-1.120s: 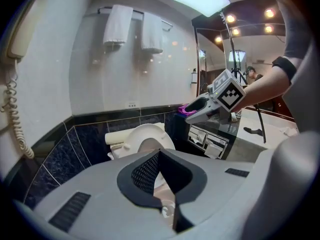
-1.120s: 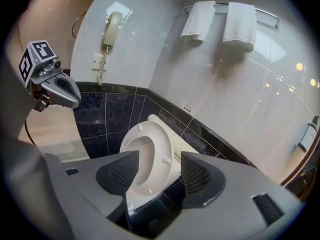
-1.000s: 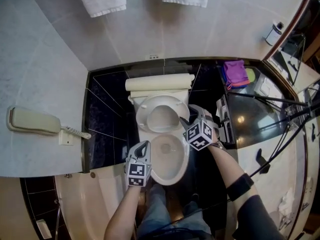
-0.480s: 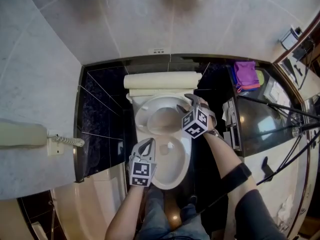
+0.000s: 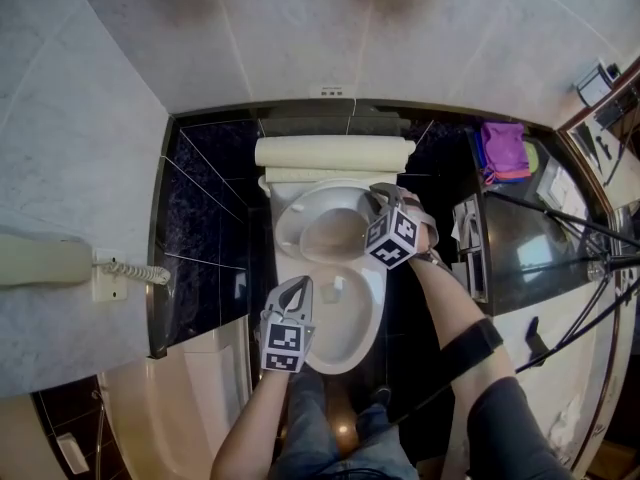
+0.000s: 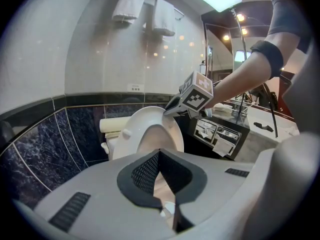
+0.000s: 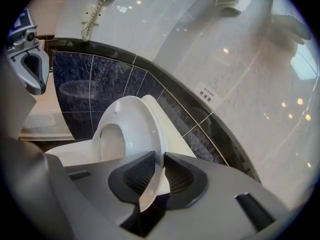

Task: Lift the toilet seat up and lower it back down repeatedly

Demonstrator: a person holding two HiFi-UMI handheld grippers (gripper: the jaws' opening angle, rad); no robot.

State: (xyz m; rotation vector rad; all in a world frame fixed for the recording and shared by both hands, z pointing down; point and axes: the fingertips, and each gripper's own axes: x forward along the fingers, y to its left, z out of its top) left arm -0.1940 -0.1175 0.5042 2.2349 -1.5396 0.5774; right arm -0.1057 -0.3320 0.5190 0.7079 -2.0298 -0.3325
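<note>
From the head view we see the toilet seat [image 5: 287, 230] tilted up over the bowl [image 5: 352, 338], in front of the tank [image 5: 330, 153]. The right gripper [image 5: 380, 198] is at the seat's right edge. The left gripper [image 5: 297, 284] hovers over the bowl's left rim, apart from the seat. A wall phone [image 5: 45, 261] hangs at the left.

In the left gripper view, we find its jaw tips drawn together with nothing between them. The raised seat [image 6: 131, 129] stands beyond, with the right gripper [image 6: 170, 109] at its upper edge.

In the right gripper view, its jaws have just been closing. We see them now narrow, with both pads pressed on the seat's thin edge [image 7: 150, 184].
</note>
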